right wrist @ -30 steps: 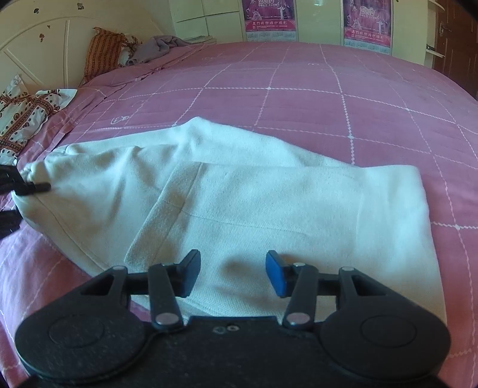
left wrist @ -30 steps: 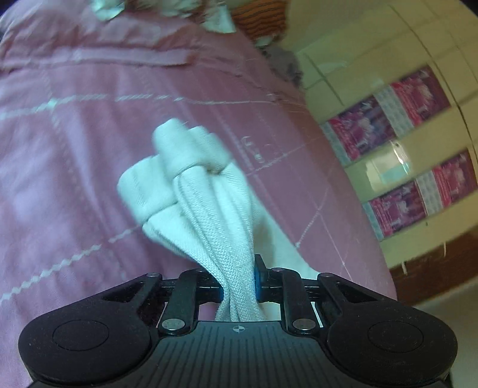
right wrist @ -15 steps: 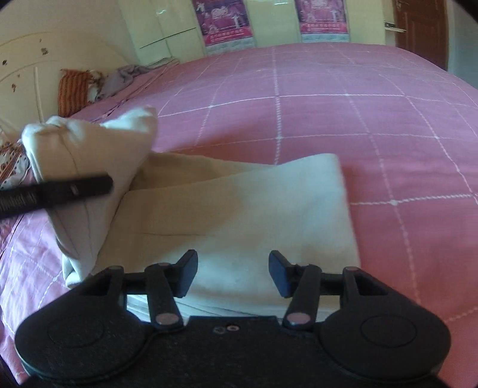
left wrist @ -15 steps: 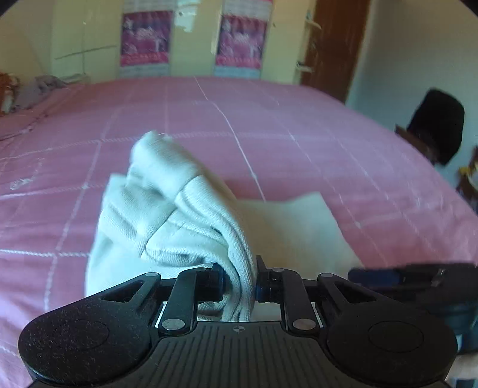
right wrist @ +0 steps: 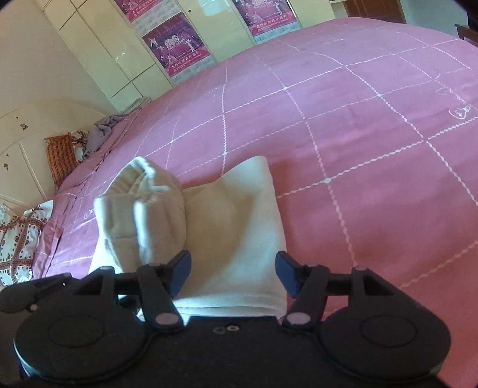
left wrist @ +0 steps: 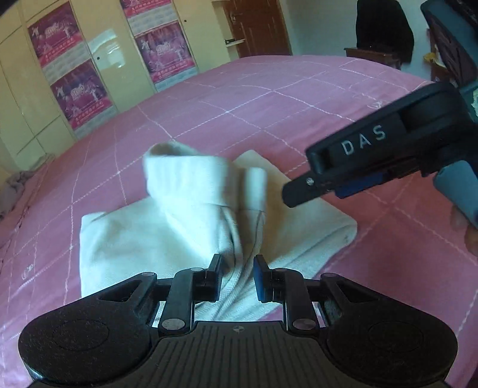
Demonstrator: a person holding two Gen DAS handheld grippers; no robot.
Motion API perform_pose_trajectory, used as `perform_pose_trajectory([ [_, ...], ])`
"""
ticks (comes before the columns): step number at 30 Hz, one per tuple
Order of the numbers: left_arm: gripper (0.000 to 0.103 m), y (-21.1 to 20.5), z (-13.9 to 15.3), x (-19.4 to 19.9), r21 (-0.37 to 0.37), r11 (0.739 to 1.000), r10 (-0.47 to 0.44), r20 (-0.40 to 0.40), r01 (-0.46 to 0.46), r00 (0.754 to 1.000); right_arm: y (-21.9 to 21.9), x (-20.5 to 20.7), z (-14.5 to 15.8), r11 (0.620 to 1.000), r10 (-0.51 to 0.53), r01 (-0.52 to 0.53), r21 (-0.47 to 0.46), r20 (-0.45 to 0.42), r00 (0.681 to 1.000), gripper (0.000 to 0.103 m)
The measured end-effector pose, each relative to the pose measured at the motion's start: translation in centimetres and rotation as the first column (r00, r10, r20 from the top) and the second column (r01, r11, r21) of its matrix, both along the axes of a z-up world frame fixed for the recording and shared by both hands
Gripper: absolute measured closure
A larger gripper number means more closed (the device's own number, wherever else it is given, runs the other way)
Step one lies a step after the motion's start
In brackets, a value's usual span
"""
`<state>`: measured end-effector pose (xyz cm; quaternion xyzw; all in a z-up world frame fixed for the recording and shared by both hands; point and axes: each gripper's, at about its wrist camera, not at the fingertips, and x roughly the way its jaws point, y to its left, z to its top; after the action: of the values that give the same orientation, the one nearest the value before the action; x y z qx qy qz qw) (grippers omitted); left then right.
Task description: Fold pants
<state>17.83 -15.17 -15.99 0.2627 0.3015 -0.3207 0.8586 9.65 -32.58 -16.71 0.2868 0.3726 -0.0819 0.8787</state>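
The left gripper [left wrist: 238, 270] has its jaws easing apart, a bunched fold of the white pants [left wrist: 191, 221] between its fingers and rising ahead of them. The right gripper [right wrist: 233, 273] is opening wide and grips nothing; the pants lie flat on the pink bedspread [right wrist: 358, 134] beneath its fingers.

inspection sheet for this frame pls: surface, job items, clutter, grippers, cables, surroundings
Surface: pink quilted bedspread, white stitched grid.
Job's things: cream pants partly folded on the bedspread; one bunched end raised above the flat part.
Clutter: patterned pillows and a grey cloth near the headboard.
Grippers: left gripper has the bunched fabric between its fingers, jaws opening; right gripper opening over the flat part, gripping nothing.
Cables: nothing seen.
Surroundings: cream wardrobe with pink posters, brown door.
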Motion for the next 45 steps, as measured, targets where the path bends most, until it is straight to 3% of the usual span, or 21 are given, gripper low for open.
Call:
perform_pose_trajectory([
  [3, 0.082, 1.5, 0.8, 0.6, -0.071, 0.995, 0.068, -0.073, -0.073, 0.995, 0.4, 0.2, 0.0, 0.998, 0.028, -0.029, 0.057, 0.024, 0.999, 0.038],
  [6, 0.082, 4.5, 2.1, 2.4, -0.194, 0.96, 0.173, -0.153, -0.201, 0.973, 1.4, 0.9, 0.0, 0.997, 0.057, -0.058, 0.06, 0.016, 0.998, 0.037],
  [8, 0.082, 7.0, 2.2, 4.1, -0.234, 0.918, 0.278, -0.193, -0.32, 0.941, 2.0, 1.5, -0.4, 0.995, 0.066, -0.066, 0.075, 0.0, 0.998, 0.037],
  [11, 0.082, 10.1, 0.8, 5.9, -0.232, 0.86, 0.397, -0.253, -0.454, 0.882, 2.2, 2.3, -1.3, 0.99, 0.054, -0.05, 0.13, -0.027, 0.998, 0.034],
  [16, 0.082, 13.0, -3.1, 7.7, -0.251, 0.772, 0.456, -0.421, -0.584, 0.784, 1.7, 4.3, -3.4, 0.964, -0.027, 0.041, 0.261, -0.058, 0.998, 0.034],
  [17, 0.082, 13.2, -3.5, 7.7, -0.26, 0.762, 0.459, -0.431, -0.594, 0.777, 1.8, 4.7, -3.7, 0.963, -0.043, 0.058, 0.262, -0.064, 0.997, 0.04],
  [18, 0.082, 13.3, -3.6, 7.7, -0.265, 0.758, 0.458, -0.435, -0.596, 0.775, 2.0, 5.0, -3.7, 0.968, -0.052, 0.066, 0.244, -0.062, 0.997, 0.057],
  [21, 0.082, 13.2, -3.2, 7.4, -0.271, 0.764, 0.452, -0.421, -0.585, 0.786, 3.2, 5.2, -2.8, 0.988, -0.035, 0.042, 0.15, -0.044, 0.998, 0.067],
  [23, 0.082, 13.3, -2.7, 7.0, -0.294, 0.762, 0.454, -0.392, -0.576, 0.8, 4.5, 4.6, -0.7, 0.999, 0.017, -0.018, 0.048, 0.015, 1.0, 0.07],
  [26, 0.082, 13.2, -2.1, 6.4, -0.316, 0.759, 0.451, -0.374, -0.569, 0.81, 4.8, 3.3, 2.1, 0.998, 0.067, -0.065, -0.028, 0.089, 0.994, 0.071],
  [28, 0.082, 12.6, -2.6, 6.3, -0.3, 0.772, 0.442, -0.381, -0.56, 0.812, 3.9, 2.3, 2.7, 0.996, 0.071, -0.066, -0.058, 0.09, 0.993, 0.071],
  [32, 0.082, 10.7, -4.0, 5.8, -0.222, 0.807, 0.458, -0.35, -0.547, 0.817, 1.0, 1.3, 0.3, 1.0, 0.023, -0.022, -0.018, 0.002, 1.0, 0.066],
  [34, 0.082, 10.2, -3.7, 5.2, -0.204, 0.828, 0.451, -0.315, -0.523, 0.835, 0.5, 1.5, -2.4, 0.999, 0.036, -0.036, 0.007, -0.119, 0.992, 0.058],
  [36, 0.082, 10.4, -3.0, 5.1, -0.198, 0.836, 0.438, -0.321, -0.511, 0.84, 0.1, 0.7, -2.1, 1.0, 0.005, -0.003, 0.025, -0.085, 0.996, 0.052],
  [38, 0.082, 10.9, -2.2, 5.3, -0.213, 0.826, 0.439, -0.338, -0.522, 0.833, 0.2, 0.1, -0.3, 0.999, -0.023, 0.022, -0.029, -0.042, 0.999, 0.05],
  [41, 0.082, 10.3, -0.7, 5.9, -0.235, 0.832, 0.428, -0.304, -0.502, 0.851, 1.6, 0.2, 3.2, 0.977, -0.013, 0.02, -0.214, 0.034, 0.999, 0.057],
  [42, 0.082, 9.8, -0.4, 6.2, -0.235, 0.837, 0.423, -0.299, -0.495, 0.856, 2.2, 0.5, 4.0, 0.967, 0.016, -0.003, -0.255, 0.051, 0.999, 0.066],
  [45, 0.082, 8.7, -1.9, 7.4, -0.173, 0.847, 0.419, -0.365, -0.503, 0.831, 4.3, 2.4, 4.5, 0.931, 0.129, -0.111, -0.347, 0.029, 0.991, 0.082],
])
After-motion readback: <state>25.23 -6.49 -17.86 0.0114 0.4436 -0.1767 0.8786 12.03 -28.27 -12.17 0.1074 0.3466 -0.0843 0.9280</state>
